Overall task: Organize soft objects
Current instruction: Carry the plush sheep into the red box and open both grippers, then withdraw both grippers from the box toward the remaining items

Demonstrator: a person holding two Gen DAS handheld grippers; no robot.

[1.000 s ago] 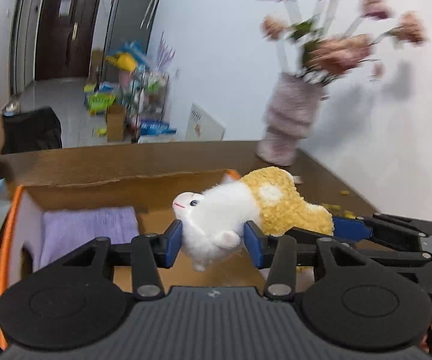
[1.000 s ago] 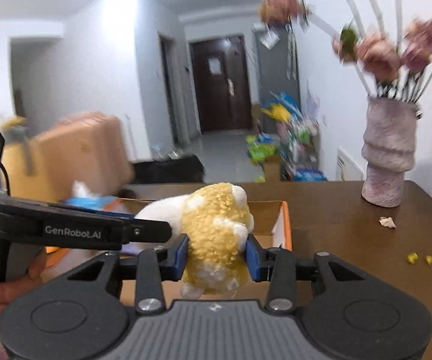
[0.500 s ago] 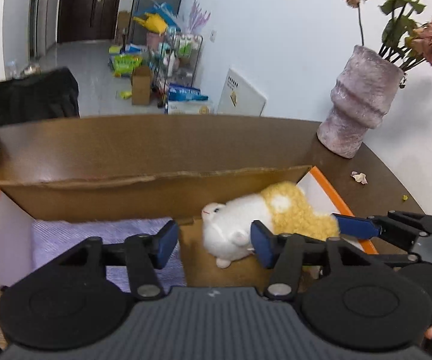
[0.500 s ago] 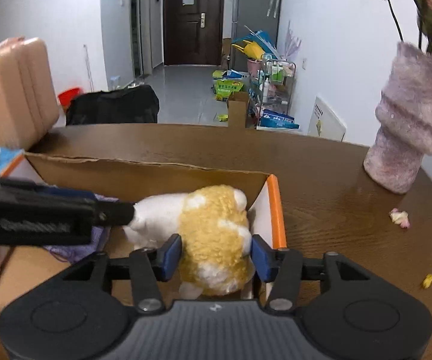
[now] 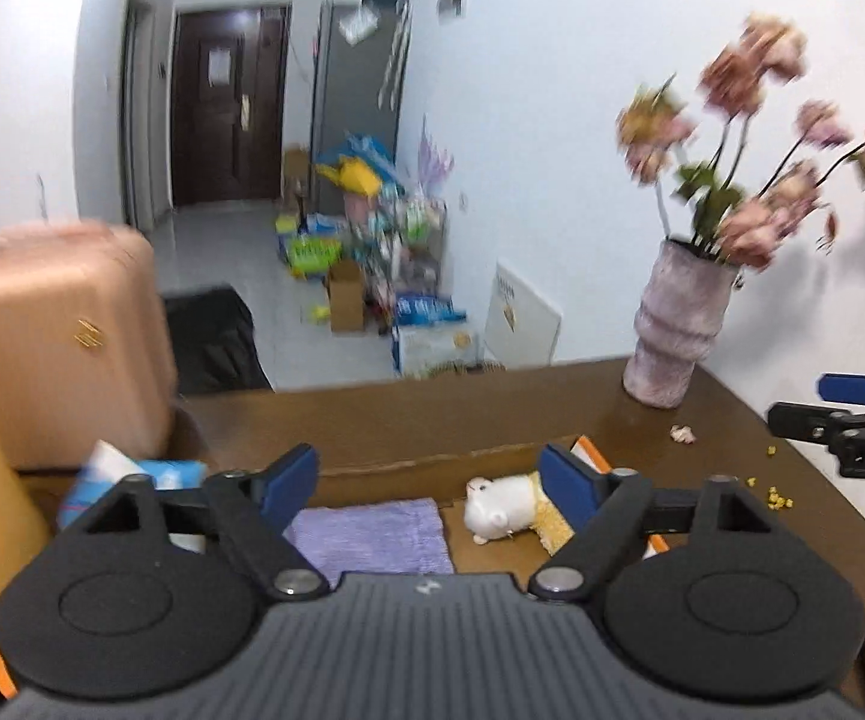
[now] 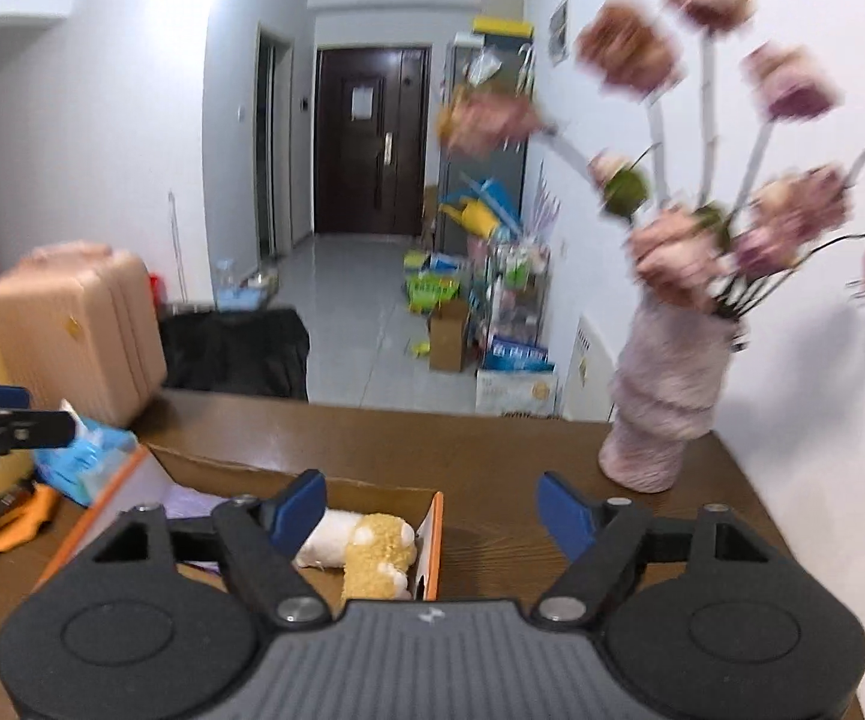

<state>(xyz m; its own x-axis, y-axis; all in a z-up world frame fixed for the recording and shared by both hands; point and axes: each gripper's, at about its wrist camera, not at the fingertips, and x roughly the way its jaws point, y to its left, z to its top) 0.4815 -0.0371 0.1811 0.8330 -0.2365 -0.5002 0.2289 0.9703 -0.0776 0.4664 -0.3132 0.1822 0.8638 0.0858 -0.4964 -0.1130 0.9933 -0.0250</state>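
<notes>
Both the left gripper and right gripper gape wide, holding nothing. The fluffy white-and-yellow plush toy lies in the cardboard box beside a folded purple towel.

- My left wrist camera sits behind my left gripper, raised above the cardboard box, facing across the table toward the hallway door at 12 o'clock; the vase stands at 2 o'clock
- My right wrist camera looks past my right gripper the same way, nearer the vase; the box lies at 7 o'clock
- Both share the box, plush toy, vase, suitcase and door
</notes>
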